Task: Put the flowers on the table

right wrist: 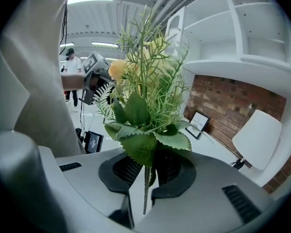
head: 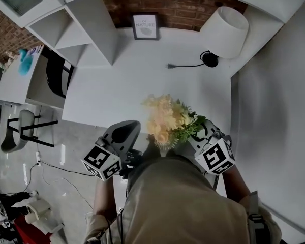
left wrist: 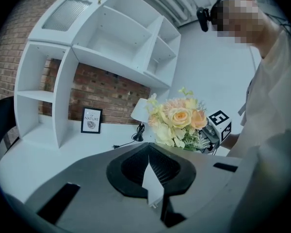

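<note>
My right tool point(head: 189, 138) is clamped on the thin green stem of the flowers point(head: 165, 118), a bunch of pale yellow and peach blooms with green leaves. It holds them upright at the lower centre of the head view, over the near edge of the white counter point(head: 142, 70). In the right gripper view the stem runs down between the two dark pads, with the leaves spreading just above them. My left tool point(head: 133, 125) sits just to the left of the bouquet, apart from it. Its jaws are drawn together at the tips and nothing is between them.

At the far side of the counter, against a brick wall, a framed print point(head: 145, 26) stands at the top centre. A white-shaded lamp point(head: 224, 32) is at the upper right and a loose black power cord point(head: 185, 65) lies between them. White shelves point(head: 86, 29) fill the upper left.
</note>
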Action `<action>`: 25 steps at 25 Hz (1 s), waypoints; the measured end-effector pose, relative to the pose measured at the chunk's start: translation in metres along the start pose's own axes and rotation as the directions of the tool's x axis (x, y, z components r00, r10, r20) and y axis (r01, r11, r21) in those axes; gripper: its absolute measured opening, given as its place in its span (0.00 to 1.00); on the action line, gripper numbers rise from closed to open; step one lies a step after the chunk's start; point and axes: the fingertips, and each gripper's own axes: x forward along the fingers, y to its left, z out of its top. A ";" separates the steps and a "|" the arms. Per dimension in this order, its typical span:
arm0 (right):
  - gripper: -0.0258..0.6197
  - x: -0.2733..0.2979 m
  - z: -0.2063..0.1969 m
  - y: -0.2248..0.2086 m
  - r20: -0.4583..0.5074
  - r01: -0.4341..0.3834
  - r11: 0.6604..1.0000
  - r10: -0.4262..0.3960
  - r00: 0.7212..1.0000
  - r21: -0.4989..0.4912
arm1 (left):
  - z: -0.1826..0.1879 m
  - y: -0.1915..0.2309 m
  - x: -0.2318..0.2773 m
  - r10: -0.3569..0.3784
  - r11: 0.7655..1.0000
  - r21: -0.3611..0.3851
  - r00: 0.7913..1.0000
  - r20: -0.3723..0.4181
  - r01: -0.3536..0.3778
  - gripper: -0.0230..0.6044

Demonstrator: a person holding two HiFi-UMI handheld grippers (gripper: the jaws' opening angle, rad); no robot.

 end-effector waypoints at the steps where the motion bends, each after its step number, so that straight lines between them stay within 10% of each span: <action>1: 0.14 0.009 0.000 -0.006 -0.010 -0.002 1.000 0.002 1.000 -0.005 | 0.001 0.010 0.003 0.002 1.000 -0.006 1.000 0.002 -0.002 0.05; 25: 0.14 0.131 0.026 -0.116 -0.185 0.043 0.973 -0.087 0.979 -0.228 | 0.008 0.128 0.034 -0.058 0.991 -0.118 0.998 0.011 0.059 0.05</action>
